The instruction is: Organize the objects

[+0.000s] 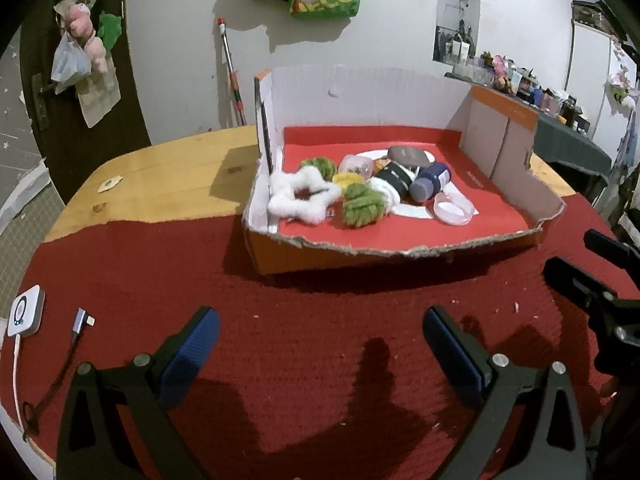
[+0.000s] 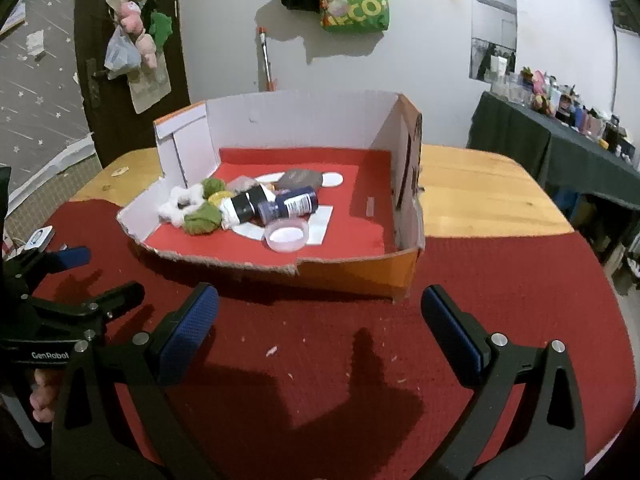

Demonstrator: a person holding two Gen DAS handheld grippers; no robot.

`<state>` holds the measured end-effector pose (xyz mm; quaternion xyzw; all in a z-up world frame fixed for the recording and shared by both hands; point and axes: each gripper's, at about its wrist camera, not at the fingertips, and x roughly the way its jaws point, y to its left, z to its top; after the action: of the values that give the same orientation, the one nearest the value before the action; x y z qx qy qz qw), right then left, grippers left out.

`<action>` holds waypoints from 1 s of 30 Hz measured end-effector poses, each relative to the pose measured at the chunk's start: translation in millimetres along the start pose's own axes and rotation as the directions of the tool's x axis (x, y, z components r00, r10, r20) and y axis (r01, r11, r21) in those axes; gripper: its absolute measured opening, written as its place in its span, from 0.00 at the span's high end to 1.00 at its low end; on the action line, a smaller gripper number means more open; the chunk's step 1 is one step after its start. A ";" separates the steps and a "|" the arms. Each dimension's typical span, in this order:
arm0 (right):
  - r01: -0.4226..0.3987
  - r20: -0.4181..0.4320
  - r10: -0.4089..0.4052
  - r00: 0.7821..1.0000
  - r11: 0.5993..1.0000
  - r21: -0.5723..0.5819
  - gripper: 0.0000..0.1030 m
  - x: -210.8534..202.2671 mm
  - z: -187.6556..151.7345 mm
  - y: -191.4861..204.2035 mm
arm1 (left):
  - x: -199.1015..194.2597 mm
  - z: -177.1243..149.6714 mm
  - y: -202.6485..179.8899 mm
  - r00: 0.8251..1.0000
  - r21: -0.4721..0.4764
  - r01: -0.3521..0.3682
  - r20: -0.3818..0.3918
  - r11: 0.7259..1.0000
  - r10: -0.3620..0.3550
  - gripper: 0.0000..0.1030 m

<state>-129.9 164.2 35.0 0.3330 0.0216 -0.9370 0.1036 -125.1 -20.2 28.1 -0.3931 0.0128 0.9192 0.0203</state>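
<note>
A: In the left wrist view we hold the left gripper [image 1: 320,344] low over the red mat [image 1: 280,300], its blue-padded fingers [image 1: 192,344] spread wide with nothing between them.

B: Ahead we see the cardboard box [image 1: 400,252] on the tabletop [image 1: 160,176], torn along its near edge. Inside, toward its left half, lie the white star scrunchie [image 1: 300,196], a green scrunchie [image 1: 362,204], a navy bottle [image 1: 430,182] on its side and a clear round lid [image 1: 454,208].

A: Only this view shows a white charger [image 1: 26,312] and a cable plug [image 1: 82,318] at the mat's left edge. The right gripper [image 1: 592,276] enters from the right.

B: In the right wrist view we see the right gripper [image 2: 320,320] just as wide apart, empty, touching nothing.

A: Here the box [image 2: 360,276] shows its orange outer wall, and the same pile sits in it: star scrunchie [image 2: 182,204], bottle [image 2: 294,204], lid [image 2: 286,236].

B: This view alone shows a dark-clothed side table [image 2: 560,144] crowded with small things, and a hand [image 2: 42,396] gripping the left gripper [image 2: 92,276], which is parted too.
</note>
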 end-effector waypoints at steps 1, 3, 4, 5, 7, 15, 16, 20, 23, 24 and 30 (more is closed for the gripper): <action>-0.002 -0.010 0.002 1.000 1.000 0.000 0.00 1.8 -1.8 0.2 | 0.9 -0.9 -0.2 1.000 0.001 -0.003 -0.004 1.000 0.003 0.00; -0.003 -0.028 0.003 1.000 1.000 -0.001 0.00 5.5 -5.8 1.3 | 2.3 -2.4 -0.7 1.000 0.002 -0.007 -0.011 1.000 0.007 0.00; -0.003 -0.032 0.003 0.999 1.000 -0.001 0.00 6.3 -7.0 1.4 | 2.8 -3.1 -0.7 1.000 0.001 -0.009 -0.013 1.000 0.009 0.00; -0.003 -0.039 0.003 0.999 1.000 0.000 0.00 7.9 -8.6 1.5 | 3.6 -3.8 -0.9 1.000 0.001 -0.010 -0.016 1.000 0.010 0.00; -0.003 -0.050 0.003 0.999 1.000 0.002 0.00 10.4 -11.0 1.4 | 5.4 -4.8 -1.1 1.000 0.000 -0.010 -0.025 1.000 0.010 0.00; -0.005 -0.088 0.006 0.996 1.000 0.008 0.00 19.0 -19.7 -0.9 | 14.5 -9.3 0.0 0.998 -0.010 -0.012 -0.062 1.000 0.011 0.00; -0.005 -0.089 0.006 0.996 1.000 0.007 0.00 19.1 -19.8 -1.0 | 15.7 -9.9 0.0 0.998 -0.011 -0.012 -0.067 1.000 0.011 0.00; -0.006 -0.098 0.006 0.995 1.000 0.010 0.00 20.2 -20.4 -2.0 | 18.9 -12.4 0.4 0.997 -0.016 -0.011 -0.083 1.000 0.009 0.00; -0.003 -0.111 0.005 0.994 1.000 0.013 0.00 22.3 -21.0 -2.5 | 21.7 -13.9 0.8 0.995 -0.019 -0.009 -0.096 1.000 0.007 0.00; -0.003 -0.114 0.004 0.993 1.000 0.014 0.00 23.0 -21.0 -2.5 | 22.7 -14.2 1.1 0.995 -0.021 -0.008 -0.100 1.000 0.006 0.00; 0.002 -0.153 0.003 0.988 1.000 0.031 0.00 29.5 -22.0 -5.6 | 24.5 -14.6 2.3 0.994 -0.029 -0.004 -0.106 1.000 0.000 0.00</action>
<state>-139.7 166.7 -0.9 0.4057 0.0147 -0.9088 0.0964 -131.5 -22.4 0.3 -0.4415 0.0010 0.8972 0.0130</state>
